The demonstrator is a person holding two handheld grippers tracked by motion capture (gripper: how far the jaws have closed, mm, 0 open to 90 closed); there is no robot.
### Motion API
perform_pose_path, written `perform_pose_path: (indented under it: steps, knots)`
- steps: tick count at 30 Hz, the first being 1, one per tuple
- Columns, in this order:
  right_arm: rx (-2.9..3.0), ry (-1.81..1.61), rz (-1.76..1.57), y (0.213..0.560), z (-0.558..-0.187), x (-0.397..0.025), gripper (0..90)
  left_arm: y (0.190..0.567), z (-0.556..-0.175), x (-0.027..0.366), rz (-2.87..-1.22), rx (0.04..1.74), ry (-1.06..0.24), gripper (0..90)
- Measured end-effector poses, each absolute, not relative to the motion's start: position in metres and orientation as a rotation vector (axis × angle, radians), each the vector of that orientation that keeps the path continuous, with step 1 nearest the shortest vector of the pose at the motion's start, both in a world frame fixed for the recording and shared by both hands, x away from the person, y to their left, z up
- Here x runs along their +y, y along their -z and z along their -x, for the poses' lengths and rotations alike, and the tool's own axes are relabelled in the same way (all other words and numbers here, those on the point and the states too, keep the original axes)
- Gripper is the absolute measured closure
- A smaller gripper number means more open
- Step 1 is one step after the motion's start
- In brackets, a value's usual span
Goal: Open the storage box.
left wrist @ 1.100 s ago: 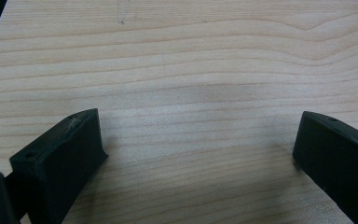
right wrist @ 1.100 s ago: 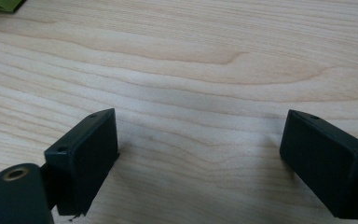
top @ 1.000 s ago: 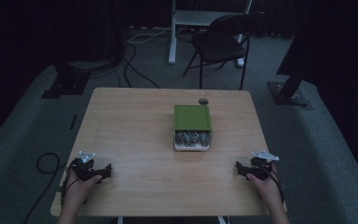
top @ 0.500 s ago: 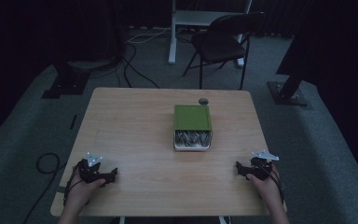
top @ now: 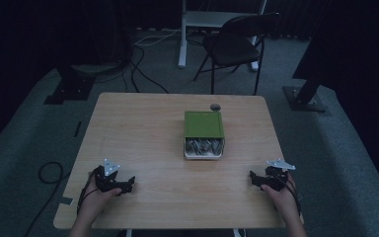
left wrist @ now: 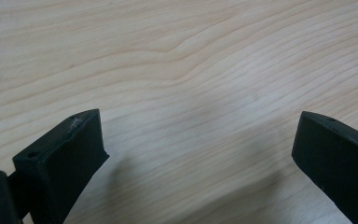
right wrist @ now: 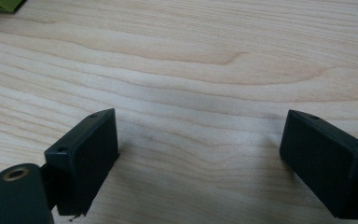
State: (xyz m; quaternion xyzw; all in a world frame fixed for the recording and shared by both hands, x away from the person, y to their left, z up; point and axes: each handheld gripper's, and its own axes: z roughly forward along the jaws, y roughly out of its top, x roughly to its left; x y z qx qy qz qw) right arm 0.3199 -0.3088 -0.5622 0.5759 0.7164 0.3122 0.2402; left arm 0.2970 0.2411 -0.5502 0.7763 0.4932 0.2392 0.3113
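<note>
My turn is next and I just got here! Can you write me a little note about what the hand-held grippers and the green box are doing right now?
Left hand-held gripper: open, holding nothing, low over the near left part of the table.
Right hand-held gripper: open, holding nothing, near the table's right front edge.
Green box: middle of the table, toward the far side, its lid slid partly back so silvery contents show at the near end. A small dark round thing sits just behind it.
Done: nothing gripped yet.
Left: probably reaching to the box, which neither gripper touches.

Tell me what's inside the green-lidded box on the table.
The green-lidded box is partly open at its near end, showing a heap of silvery metal pieces, too small to identify. The lid hides whatever lies farther back.
</note>
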Motion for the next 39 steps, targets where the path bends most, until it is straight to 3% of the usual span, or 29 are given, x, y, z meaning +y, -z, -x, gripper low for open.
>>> perform_pose_path:
  steps: [39]
  knots:
    - [1.961, -0.854, -1.575, 0.562, -0.32, -0.309, 11.1, 0.534, -0.304, 0.148, -2.197, 0.903, -0.752, 2.9]
